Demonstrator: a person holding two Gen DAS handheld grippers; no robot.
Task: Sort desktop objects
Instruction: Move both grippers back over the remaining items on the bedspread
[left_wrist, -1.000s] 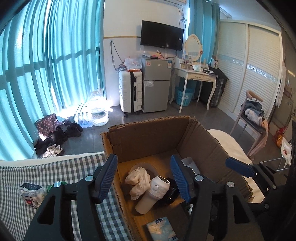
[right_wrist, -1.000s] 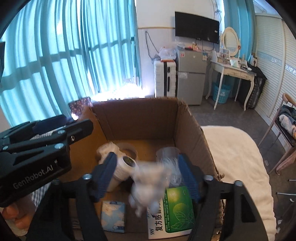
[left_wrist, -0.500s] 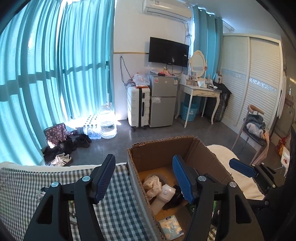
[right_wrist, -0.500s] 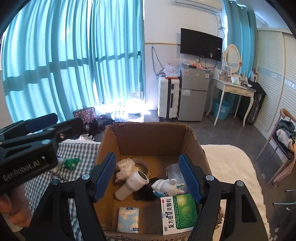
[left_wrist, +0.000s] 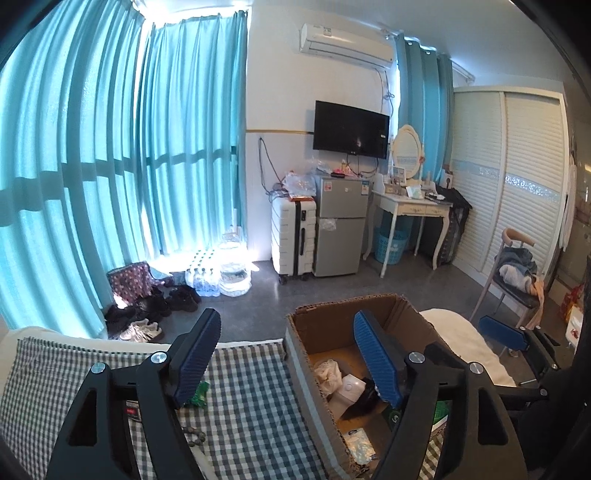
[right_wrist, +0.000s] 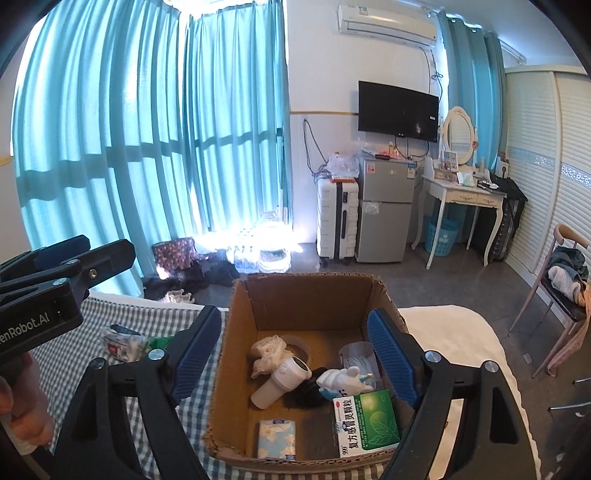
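Two tools are up over the gingham-covered worktop (left_wrist: 255, 406), and both are letting go, jaws spreading with nothing caught between the blue pads. Under the right tool (right_wrist: 295, 354) sits the cardboard box (right_wrist: 310, 295), open at the top, its contents in plain sight between the two fingers. Nearest the tool, along the box's front wall, lie a pale blue tissue pack (right_wrist: 277, 437) and, to its right, a green and white medicine carton (right_wrist: 365, 421). Just beyond those, a white cylindrical device (right_wrist: 279, 380) lies tilted on its side, a small white figurine (right_wrist: 343, 380) beside it on a dark lump I cannot make out. Further in, there's a crumpled cream cloth (right_wrist: 267, 350) over a tape roll, and a clear plastic cup (right_wrist: 356, 354) by the right finger.

Over to the left tool (left_wrist: 286, 360): it hangs across the box's left wall, right finger over the box, left finger over the checked cloth. Beside its left finger, a scrap of green wrapper (left_wrist: 197, 391) lies on the cloth, and a beaded string (left_wrist: 194, 435) lies close under the tool. A hand (right_wrist: 22, 402) grips that left tool at the edge of the right view.

Beyond both tools, across the floor, stand a white suitcase (right_wrist: 338, 218) and a grey fridge (right_wrist: 386, 210).
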